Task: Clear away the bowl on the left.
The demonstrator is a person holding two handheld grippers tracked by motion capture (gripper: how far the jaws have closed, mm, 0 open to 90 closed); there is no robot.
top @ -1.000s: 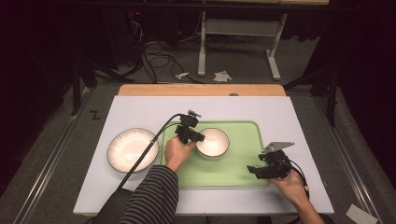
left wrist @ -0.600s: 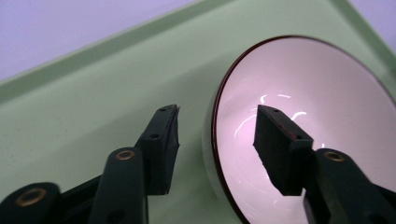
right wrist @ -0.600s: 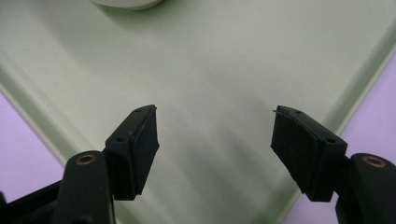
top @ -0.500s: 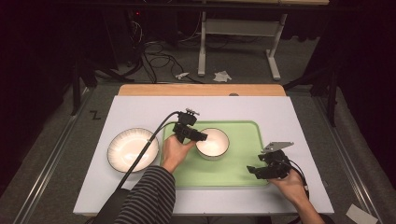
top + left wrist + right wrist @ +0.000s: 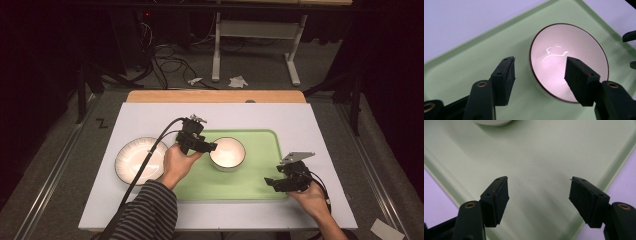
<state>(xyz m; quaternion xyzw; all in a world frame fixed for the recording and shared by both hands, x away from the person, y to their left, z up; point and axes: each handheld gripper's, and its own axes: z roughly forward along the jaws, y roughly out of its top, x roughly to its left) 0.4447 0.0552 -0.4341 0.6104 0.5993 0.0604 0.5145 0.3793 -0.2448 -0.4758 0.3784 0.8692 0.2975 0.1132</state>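
Observation:
A white bowl (image 5: 227, 152) with a dark rim stands on the green tray (image 5: 260, 175), left of its middle. My left gripper (image 5: 212, 146) hovers just above the bowl's left rim. Its jaws have just been opening and now stand open. In the left gripper view the bowl (image 5: 569, 57) lies below and beyond the left gripper (image 5: 540, 62), untouched by the pads. My right gripper (image 5: 270, 182) is open over the tray's front right corner. In the right gripper view the right gripper (image 5: 539, 180) has bare tray (image 5: 536, 157) under it, and the bowl's base (image 5: 491, 122) is at the top edge.
A cream plate (image 5: 140, 160) with a dark rim lies on the white table top (image 5: 310, 125), left of the tray. A wooden strip (image 5: 215, 96) runs along the table's far edge. Cables and a stand's legs are on the floor beyond.
My left gripper has lifted a little up and away from the bowl's left rim, and its jaws have spread apart. The bowl stays on the tray. The right gripper has not moved.

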